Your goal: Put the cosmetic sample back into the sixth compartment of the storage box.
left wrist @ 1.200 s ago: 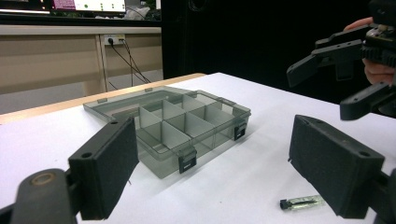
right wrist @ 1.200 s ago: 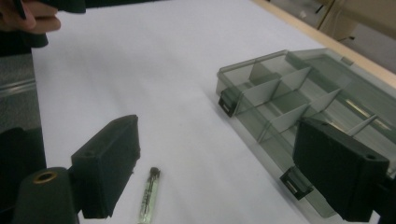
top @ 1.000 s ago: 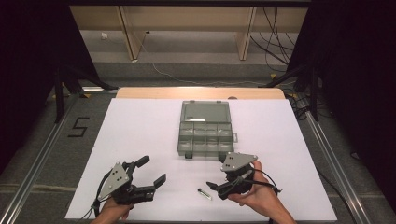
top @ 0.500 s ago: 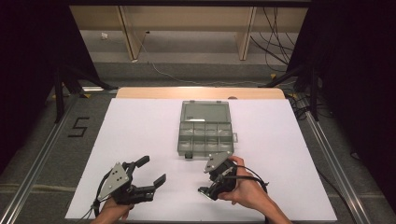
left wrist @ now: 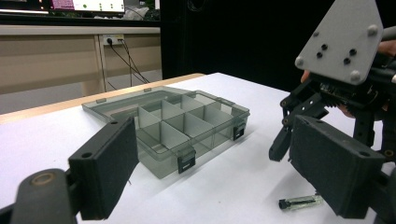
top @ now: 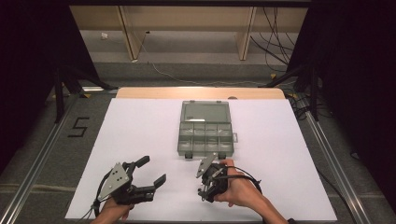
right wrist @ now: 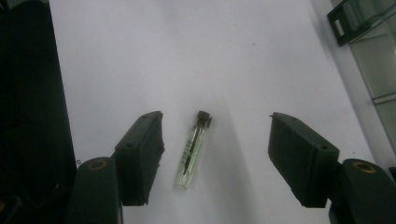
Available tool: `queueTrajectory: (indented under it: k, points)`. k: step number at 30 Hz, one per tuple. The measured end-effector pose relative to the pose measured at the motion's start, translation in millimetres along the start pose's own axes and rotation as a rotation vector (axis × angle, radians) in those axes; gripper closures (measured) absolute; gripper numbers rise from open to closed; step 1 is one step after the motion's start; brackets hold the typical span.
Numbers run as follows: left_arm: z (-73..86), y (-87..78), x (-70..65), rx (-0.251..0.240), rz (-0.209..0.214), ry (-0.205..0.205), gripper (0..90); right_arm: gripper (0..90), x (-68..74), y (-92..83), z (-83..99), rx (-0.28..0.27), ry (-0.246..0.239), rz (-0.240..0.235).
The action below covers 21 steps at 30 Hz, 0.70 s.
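A small clear vial (right wrist: 193, 149) with a black cap lies flat on the white table.

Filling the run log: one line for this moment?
right gripper: jaws closing, astride vial, not touching | left gripper: open, idle | organizer box: open

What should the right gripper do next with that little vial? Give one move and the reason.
Probably close the right gripper further on the vial. Its jaws have just been closing, the vial lies on the table between them, and neither pad touches it yet.

Bare white table (top: 140, 135) left of the open organiser box (top: 204, 128); right gripper (top: 207, 186) crowds its front edge
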<state>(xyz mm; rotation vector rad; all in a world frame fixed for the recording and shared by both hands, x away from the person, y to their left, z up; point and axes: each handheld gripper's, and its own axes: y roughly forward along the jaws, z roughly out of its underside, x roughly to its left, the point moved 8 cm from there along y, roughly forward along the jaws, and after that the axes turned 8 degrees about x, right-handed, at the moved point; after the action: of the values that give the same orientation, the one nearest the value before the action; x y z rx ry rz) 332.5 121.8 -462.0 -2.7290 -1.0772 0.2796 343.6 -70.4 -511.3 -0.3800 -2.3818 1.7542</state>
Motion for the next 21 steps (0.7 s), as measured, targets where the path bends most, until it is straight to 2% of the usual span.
queueTrajectory:
  k: [5, 7, 12, 21]
  points:
    - [-0.1, 0.0, -0.1, -0.001, 0.001, 0.000, 15.0, 44.6, 2.7, 6.8, 1.0, 0.049, -0.002, -0.027]
    - [0.0, 0.0, -0.2, -0.001, 0.000, 0.001, 15.0, 47.3, 2.6, 10.0, 1.8, 0.071, -0.011, -0.029]
    - [0.0, -0.1, -0.1, 0.000, 0.001, 0.001, 15.0, 54.2, 2.8, 15.5, 3.5, 0.110, 0.003, -0.034]
    - [0.0, 0.0, -0.3, 0.000, 0.001, 0.002, 15.0, 64.3, 4.2, 21.1, 3.8, 0.138, 0.002, -0.052]
